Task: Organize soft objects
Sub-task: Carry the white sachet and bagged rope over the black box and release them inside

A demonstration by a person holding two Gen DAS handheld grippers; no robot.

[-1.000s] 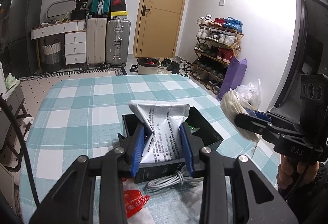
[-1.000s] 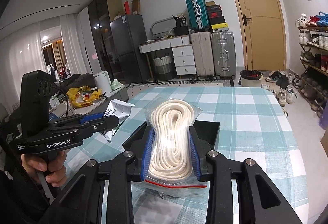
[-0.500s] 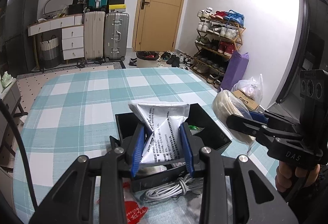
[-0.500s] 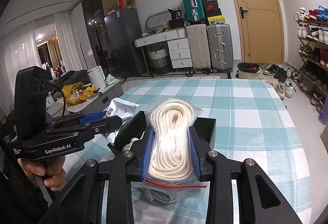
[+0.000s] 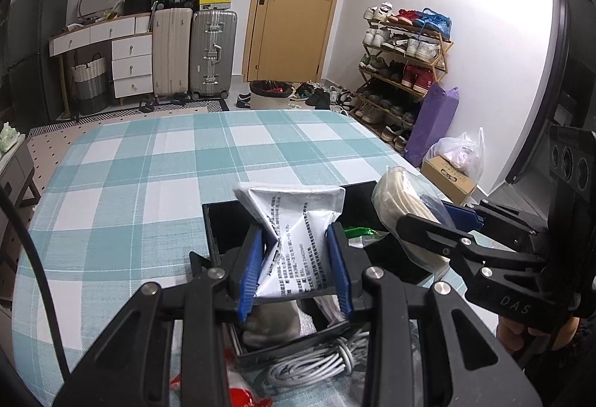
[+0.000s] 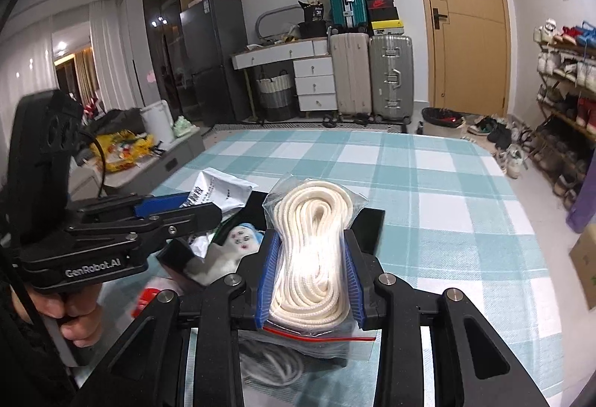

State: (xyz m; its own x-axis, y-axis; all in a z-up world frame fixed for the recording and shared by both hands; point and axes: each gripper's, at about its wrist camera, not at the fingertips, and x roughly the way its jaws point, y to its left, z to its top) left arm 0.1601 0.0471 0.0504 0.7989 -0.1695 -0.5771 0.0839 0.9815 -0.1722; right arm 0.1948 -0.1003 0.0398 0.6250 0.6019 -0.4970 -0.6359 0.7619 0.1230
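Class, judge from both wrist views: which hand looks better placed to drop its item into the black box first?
Left, probably: its white pouch hangs over the black box; the rope bag hangs nearer one end.

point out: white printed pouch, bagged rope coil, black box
white printed pouch [image 5: 298, 232], left wrist view, its printed face.
bagged rope coil [image 6: 313, 250], right wrist view, middle of the coil.
black box [image 5: 218, 224], left wrist view, its left wall.

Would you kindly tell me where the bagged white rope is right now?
The bagged white rope is clamped in the right tool, above the black box, right of the white printed pouch.
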